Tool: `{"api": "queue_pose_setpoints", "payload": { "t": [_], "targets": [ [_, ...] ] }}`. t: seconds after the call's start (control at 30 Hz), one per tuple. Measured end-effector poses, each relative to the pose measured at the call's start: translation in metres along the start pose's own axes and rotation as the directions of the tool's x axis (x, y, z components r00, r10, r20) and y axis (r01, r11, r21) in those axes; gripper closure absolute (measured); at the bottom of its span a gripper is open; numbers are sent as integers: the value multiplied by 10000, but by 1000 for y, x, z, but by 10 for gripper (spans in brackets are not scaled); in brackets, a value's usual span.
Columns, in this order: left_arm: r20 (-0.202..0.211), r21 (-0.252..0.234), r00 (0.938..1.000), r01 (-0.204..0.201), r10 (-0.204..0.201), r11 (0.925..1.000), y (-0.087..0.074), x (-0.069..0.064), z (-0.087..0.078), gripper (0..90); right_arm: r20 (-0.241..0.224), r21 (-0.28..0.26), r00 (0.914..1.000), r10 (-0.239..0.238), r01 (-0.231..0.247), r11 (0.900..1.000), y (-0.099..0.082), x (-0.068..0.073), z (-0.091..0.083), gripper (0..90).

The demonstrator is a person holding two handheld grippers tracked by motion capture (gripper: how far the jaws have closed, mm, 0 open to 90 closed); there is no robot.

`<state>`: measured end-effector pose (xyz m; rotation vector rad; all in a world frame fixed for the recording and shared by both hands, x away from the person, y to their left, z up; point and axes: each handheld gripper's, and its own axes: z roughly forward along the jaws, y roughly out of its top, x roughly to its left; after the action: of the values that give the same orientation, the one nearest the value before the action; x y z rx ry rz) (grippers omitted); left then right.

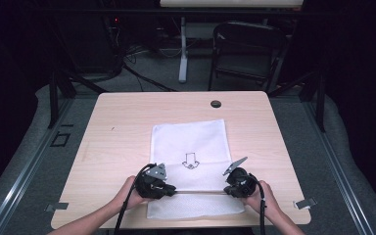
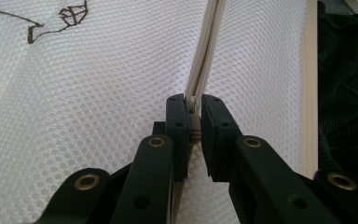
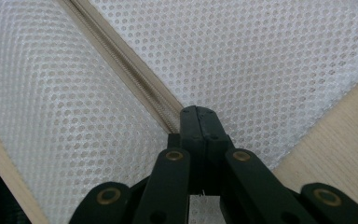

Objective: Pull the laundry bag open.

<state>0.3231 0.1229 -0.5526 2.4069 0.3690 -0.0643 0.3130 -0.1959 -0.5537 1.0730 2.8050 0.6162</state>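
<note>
A white mesh bag [image 1: 188, 139] with a black arrow drawing [image 1: 191, 160] lies flat on the wooden table [image 1: 122, 127]. A beige zipper [image 1: 200, 192] crosses the bag near the front edge. My left gripper [image 1: 173, 190] sits at the zipper's left part, my right gripper [image 1: 227, 189] at its right part. In the left gripper view the left gripper [image 2: 194, 116] is shut on the small zipper pull [image 2: 195, 128], and the zipper [image 2: 206, 56] runs away ahead. In the right gripper view the right gripper [image 3: 198, 114] is shut on the zipper's end [image 3: 172, 119].
A black round grommet [image 1: 216, 104] sits near the table's far edge. Metal clips stick out at the front corners [image 1: 56, 206] [image 1: 304, 203]. A folding chair [image 1: 245, 49] and a white table leg [image 1: 183, 49] stand behind on the dark floor.
</note>
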Motion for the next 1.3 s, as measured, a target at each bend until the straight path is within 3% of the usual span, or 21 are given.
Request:
{"api": "queue_pose_setpoints", "payload": {
  "t": [0.4, 0.67, 0.8, 0.87, 0.93, 1.0, 1.3],
  "targets": [
    [-223, -37, 9994, 256, -257, 9997, -11, 2, -11, 821, 11, 35, 10000, 97, -97, 9999, -1, -2, -1, 900],
    [-280, -57, 9994, 189, -190, 9998, -18, 3, -19, 821, 49, 53, 10000, 75, -75, 10000, -2, -3, -1, 900],
    [-483, 38, 9980, 401, -398, 9992, -26, 7, -25, 821, 32, -171, 9996, 276, -276, 9995, -3, -2, 0, 900],
    [-596, 58, 9966, 571, -566, 9984, -32, 11, -30, 821, 23, -4, 9999, 148, -148, 9999, -3, -3, -1, 900],
    [-504, -180, 9955, 793, -802, 9967, -38, 13, -35, 820, 73, 21, 9999, 147, -147, 9999, -3, -3, -2, 900],
    [-597, -52, 9963, 620, -622, 9981, -39, 10, -35, 820, 7, -34, 9998, 201, -201, 9998, -3, -3, -1, 900],
    [-615, 95, 9959, 677, -670, 9977, -45, 8, -38, 820, 60, -114, 9998, 191, -190, 9998, -4, -3, -1, 900]
  ]
}}
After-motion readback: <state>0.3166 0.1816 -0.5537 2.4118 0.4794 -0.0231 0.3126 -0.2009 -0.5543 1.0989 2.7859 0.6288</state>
